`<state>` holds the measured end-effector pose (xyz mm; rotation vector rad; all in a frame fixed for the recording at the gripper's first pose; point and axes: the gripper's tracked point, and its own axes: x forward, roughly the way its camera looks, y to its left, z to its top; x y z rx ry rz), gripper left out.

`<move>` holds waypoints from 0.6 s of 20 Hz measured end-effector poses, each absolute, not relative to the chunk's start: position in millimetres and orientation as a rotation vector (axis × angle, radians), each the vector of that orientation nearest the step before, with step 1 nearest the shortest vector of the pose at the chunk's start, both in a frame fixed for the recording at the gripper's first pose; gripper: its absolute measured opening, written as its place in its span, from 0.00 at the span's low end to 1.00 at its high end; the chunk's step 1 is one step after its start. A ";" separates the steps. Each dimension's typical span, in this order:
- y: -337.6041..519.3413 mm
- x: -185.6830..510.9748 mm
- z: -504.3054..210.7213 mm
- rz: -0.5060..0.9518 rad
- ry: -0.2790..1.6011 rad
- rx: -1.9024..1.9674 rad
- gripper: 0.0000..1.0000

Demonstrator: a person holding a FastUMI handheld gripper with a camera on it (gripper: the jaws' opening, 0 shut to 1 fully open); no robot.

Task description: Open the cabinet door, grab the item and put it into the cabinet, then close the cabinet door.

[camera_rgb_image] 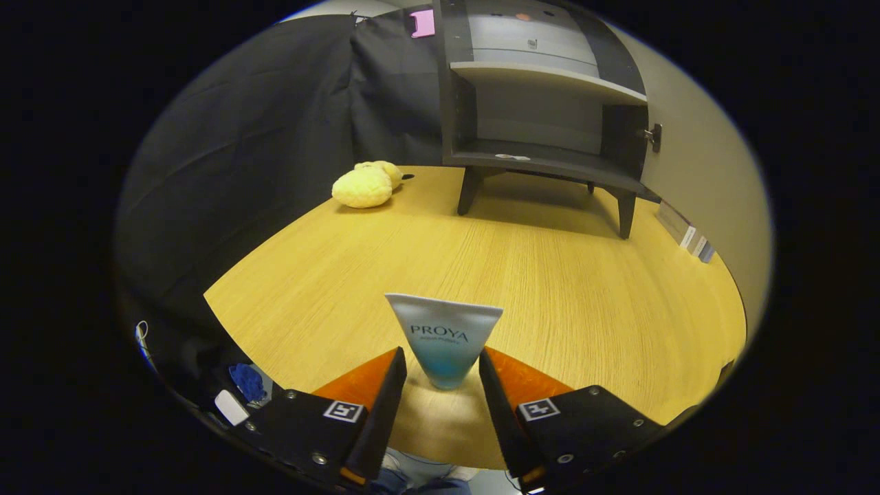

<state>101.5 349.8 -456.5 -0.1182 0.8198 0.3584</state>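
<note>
A white and blue cosmetic tube (443, 337) stands cap-down on the wooden table (550, 289), its flat wide end up. My gripper (442, 357) is open, one finger on each side of the tube's lower part, with a small gap on both sides. Beyond the tube, at the far side of the table, stands the dark cabinet (543, 103) on short legs. Its door (629, 137) is swung open to the right, knob showing at its edge. The lower compartment has a pale back wall and a small flat thing on its floor.
A yellow plush toy (366, 184) lies on the table left of the cabinet. Bare tabletop stretches between the tube and the cabinet. A pale wall (708, 179) runs along the right. Below the table's near left edge lie a blue cloth (246, 381) and a white object.
</note>
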 end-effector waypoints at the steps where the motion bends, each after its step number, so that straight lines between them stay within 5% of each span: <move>1: 350.4 102.3 -454.7 0.362 0.812 -0.107 0.60; 3: 349.5 103.4 -449.7 0.369 0.811 -0.102 0.48; 12: 347.6 145.1 -400.1 0.381 0.743 -0.133 0.47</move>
